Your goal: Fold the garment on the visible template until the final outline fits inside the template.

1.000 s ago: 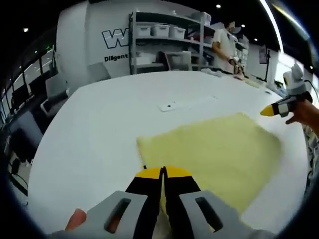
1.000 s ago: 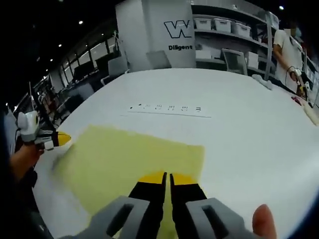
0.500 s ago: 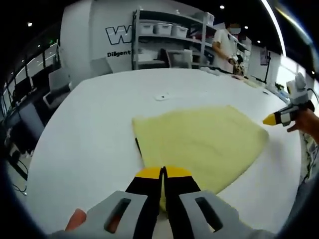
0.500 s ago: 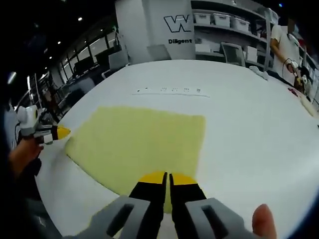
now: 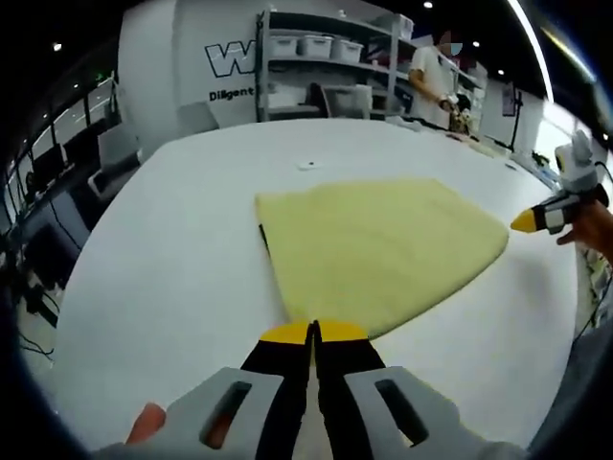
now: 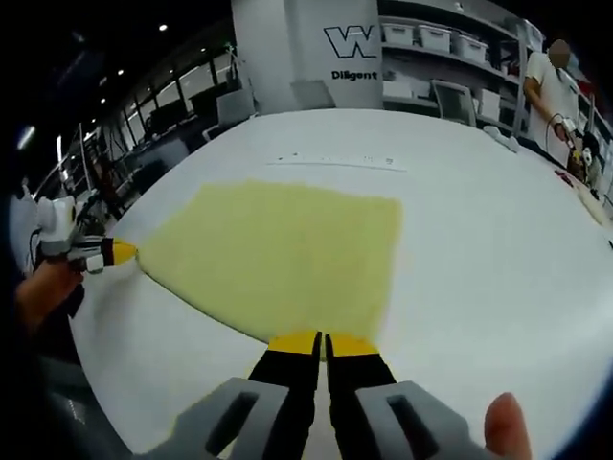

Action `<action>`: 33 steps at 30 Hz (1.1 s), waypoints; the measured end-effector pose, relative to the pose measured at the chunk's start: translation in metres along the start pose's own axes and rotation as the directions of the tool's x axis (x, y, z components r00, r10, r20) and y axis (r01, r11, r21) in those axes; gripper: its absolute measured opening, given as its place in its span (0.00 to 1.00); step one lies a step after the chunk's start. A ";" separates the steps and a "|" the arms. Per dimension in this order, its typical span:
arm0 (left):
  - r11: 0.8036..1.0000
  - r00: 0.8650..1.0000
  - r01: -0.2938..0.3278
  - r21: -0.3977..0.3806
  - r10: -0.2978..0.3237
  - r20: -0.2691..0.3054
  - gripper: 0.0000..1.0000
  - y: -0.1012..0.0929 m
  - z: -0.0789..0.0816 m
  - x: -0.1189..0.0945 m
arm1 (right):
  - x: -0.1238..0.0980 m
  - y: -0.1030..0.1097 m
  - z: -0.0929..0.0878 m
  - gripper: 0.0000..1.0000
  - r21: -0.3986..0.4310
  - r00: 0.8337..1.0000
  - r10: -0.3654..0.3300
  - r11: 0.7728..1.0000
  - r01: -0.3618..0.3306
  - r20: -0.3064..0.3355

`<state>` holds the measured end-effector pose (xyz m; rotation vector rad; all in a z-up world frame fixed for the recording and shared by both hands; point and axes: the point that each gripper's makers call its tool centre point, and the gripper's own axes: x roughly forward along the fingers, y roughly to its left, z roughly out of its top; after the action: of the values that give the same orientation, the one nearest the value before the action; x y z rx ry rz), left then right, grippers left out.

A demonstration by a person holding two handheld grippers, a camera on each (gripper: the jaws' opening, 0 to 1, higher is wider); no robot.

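Observation:
A pale yellow garment (image 5: 378,244) lies spread on the white table (image 5: 163,278). Its near edge runs taut between my two grippers. My left gripper (image 5: 313,332) is shut, with the garment's near corner pinched at its tips. A short dark line (image 5: 263,237) shows along the cloth's left edge. My right gripper (image 5: 530,221) comes in from the right at the other corner. In the right gripper view the garment (image 6: 278,249) reaches my right gripper (image 6: 324,341), which is shut on its edge. The left gripper (image 6: 117,254) holds the far left corner there.
Grey shelving with white bins (image 5: 316,67) stands past the table's far side, and a person (image 5: 431,81) works beside it. A small marker (image 5: 306,165) and a row of small marks (image 6: 335,160) lie on the table beyond the cloth. Chairs (image 6: 182,115) line the left.
The garment's near edge, which earlier ran under the jaws, now ends at the tips of both grippers. The cloth looks flatter and more stretched between them. Both cameras have shifted.

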<state>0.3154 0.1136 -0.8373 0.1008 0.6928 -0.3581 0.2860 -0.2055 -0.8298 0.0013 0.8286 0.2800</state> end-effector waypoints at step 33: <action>1.000 0.999 0.019 -0.004 -0.019 -0.025 0.08 0.001 -0.016 0.007 | 0.012 -0.037 -0.025 0.02 -0.016 1.000 -0.015 1.000 0.015 -0.027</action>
<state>0.3109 0.1161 -0.8544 0.0955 0.7198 -0.3746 0.2849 -0.2412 -0.8598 -0.0234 0.8533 0.2731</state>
